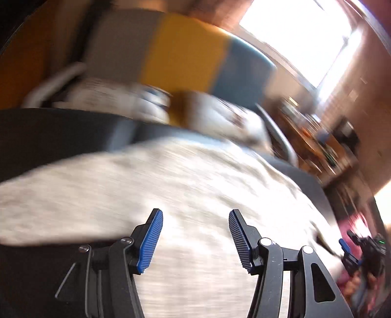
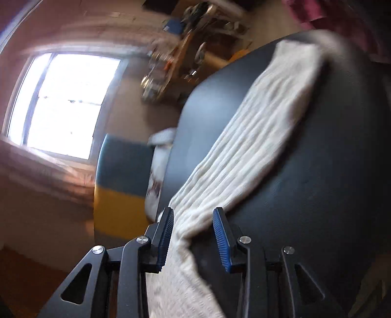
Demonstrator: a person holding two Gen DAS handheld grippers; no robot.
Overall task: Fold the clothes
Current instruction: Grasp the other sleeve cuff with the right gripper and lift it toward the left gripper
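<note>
A cream knitted garment (image 1: 171,190) lies spread on a dark round table (image 1: 48,132). My left gripper (image 1: 195,237) is open and hovers just over the garment's near part; nothing is between its blue pads. In the right wrist view the same garment (image 2: 244,151) stretches away across the table (image 2: 330,195) as a long ribbed band. My right gripper (image 2: 193,239) is open, and the garment's near end lies between its two fingers. The right gripper also shows in the left wrist view (image 1: 352,254) at the garment's far right edge. Both views are motion-blurred.
A sofa with grey, yellow and blue panels (image 1: 185,51) stands behind the table, with white clothes piled on it (image 1: 110,97). A bright window (image 2: 66,102) and a cluttered wooden shelf (image 2: 176,53) lie beyond. A person in pink (image 2: 342,22) is at the table's edge.
</note>
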